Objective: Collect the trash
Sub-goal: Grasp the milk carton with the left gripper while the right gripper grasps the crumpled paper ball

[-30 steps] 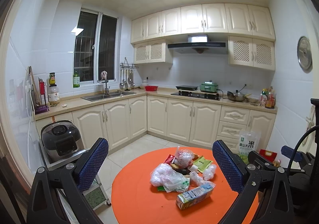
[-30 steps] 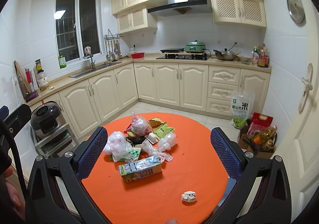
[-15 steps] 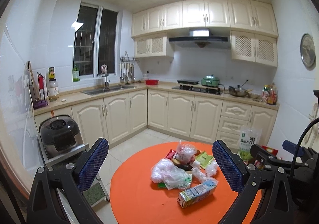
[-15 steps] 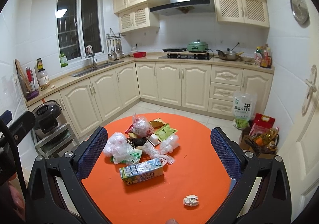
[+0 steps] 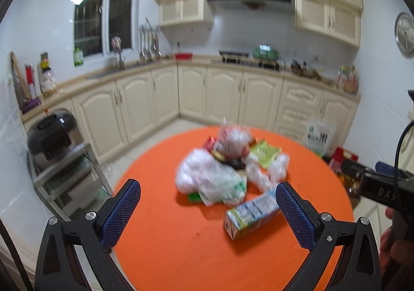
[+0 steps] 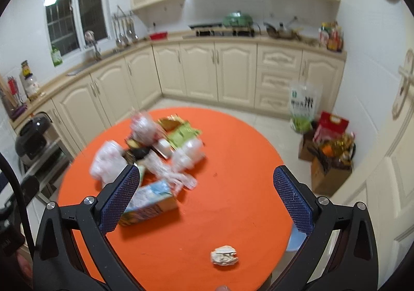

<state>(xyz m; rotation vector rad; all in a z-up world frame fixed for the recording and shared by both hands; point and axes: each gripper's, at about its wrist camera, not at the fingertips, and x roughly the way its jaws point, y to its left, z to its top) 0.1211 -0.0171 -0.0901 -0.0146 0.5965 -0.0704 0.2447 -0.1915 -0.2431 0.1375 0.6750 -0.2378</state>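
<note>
The round orange tabletop [image 5: 165,234] fills the lower middle of both views, and all the trash seems to be lying on it yet; from where things lie, I'd judge the collecting has not begun. No bin or bag to receive it shows in either view.

The heap of trash [image 5: 227,161] sits at the centre of the left wrist view and left of centre in the right wrist view: several crumpled clear and white plastic bags [image 5: 207,179] piled together, soft and billowy, blurred in both pictures. A green snack wrapper [image 6: 183,133] lies flat at the far side of the heap. Just beside the heap, nearer the cameras, a drink carton [image 5: 251,216] lies on its side, light blue and green, boxy and undented as far as I can see; in the right wrist view one blue finger covers part of it.

Well apart from the heap, low in the right wrist view, a small crumpled paper ball [image 6: 223,254] sits alone near the tabletop's near edge.

The left gripper [image 5: 207,213] hovers with its fingers spread wide and nothing between them. The right gripper [image 6: 207,200] likewise has its fingers parted and empty, above the tabletop with the paper ball nearest to it.
</note>
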